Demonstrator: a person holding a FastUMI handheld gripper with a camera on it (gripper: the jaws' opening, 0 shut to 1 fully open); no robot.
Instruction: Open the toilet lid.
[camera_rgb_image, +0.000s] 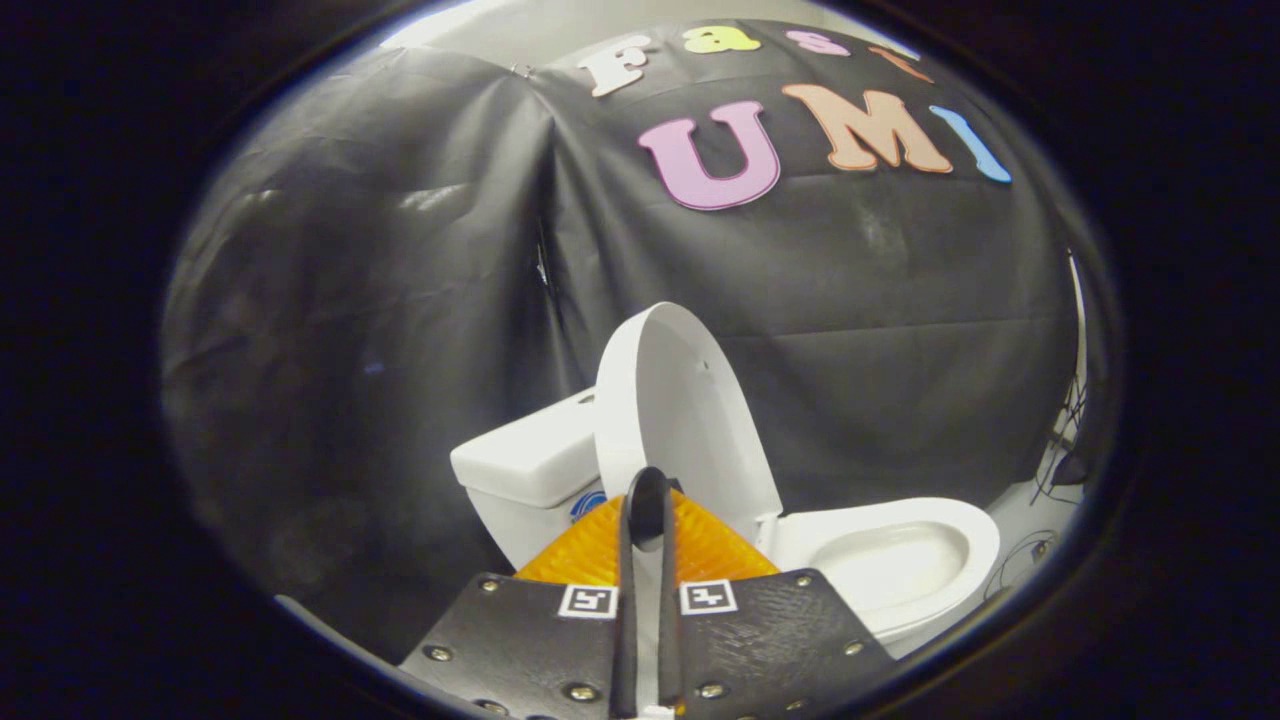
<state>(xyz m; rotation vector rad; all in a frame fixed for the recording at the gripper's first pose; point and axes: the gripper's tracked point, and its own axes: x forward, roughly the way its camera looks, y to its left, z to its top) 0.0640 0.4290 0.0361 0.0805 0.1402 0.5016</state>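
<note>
A white toilet stands against the black cloth wall. Its lid (680, 400) is raised and stands almost upright, leaning back toward the tank (530, 460). The seat and bowl (900, 560) lie uncovered to the right of the lid. My gripper (648, 495) sits in front of the lid's lower part. Its two fingers are drawn together, with only a thin slit between them and nothing visibly pinched. I cannot tell whether the tips touch the lid.
Black cloth walls close in the booth behind and left of the toilet. Dark cables (1060, 470) hang and trail on the pale floor (1020, 520) to the right of the bowl.
</note>
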